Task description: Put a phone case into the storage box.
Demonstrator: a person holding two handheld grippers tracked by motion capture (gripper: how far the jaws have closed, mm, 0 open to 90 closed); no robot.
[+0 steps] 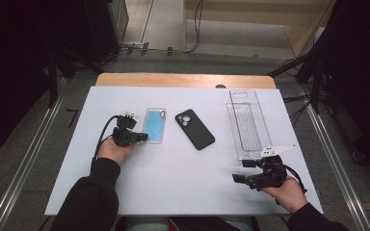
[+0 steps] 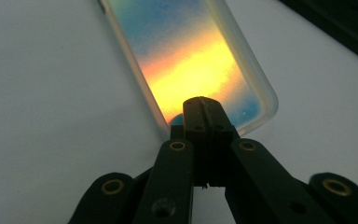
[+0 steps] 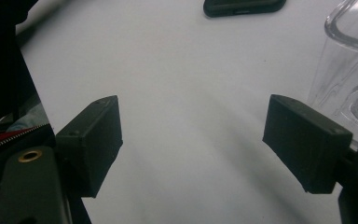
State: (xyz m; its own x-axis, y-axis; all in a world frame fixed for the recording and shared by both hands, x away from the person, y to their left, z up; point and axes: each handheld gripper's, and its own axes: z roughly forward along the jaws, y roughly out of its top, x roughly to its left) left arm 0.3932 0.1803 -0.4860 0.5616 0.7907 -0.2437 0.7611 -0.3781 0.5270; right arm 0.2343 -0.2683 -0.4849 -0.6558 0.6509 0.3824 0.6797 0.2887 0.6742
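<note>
A translucent phone case (image 1: 154, 125) with a blue inside lies flat on the white board (image 1: 173, 168), left of centre. In the left gripper view the case (image 2: 191, 56) glows blue, orange and yellow. My left gripper (image 1: 142, 136) lies low at the case's left edge; its jaws are pressed together, and their tip (image 2: 203, 105) overlaps the case's near rim. A black phone (image 1: 195, 129) lies face down in the middle, camera end away from me. My right gripper (image 1: 243, 171) rests at the front right, open, with bare board between its pads (image 3: 98, 140).
A long clear plastic tray (image 1: 247, 122) lies at the right, its near end just beyond my right gripper, and shows as the tray (image 3: 349, 60) beside the right pad. The phone's end (image 3: 242, 7) lies far ahead. A wooden edge (image 1: 183, 79) borders the board's far side.
</note>
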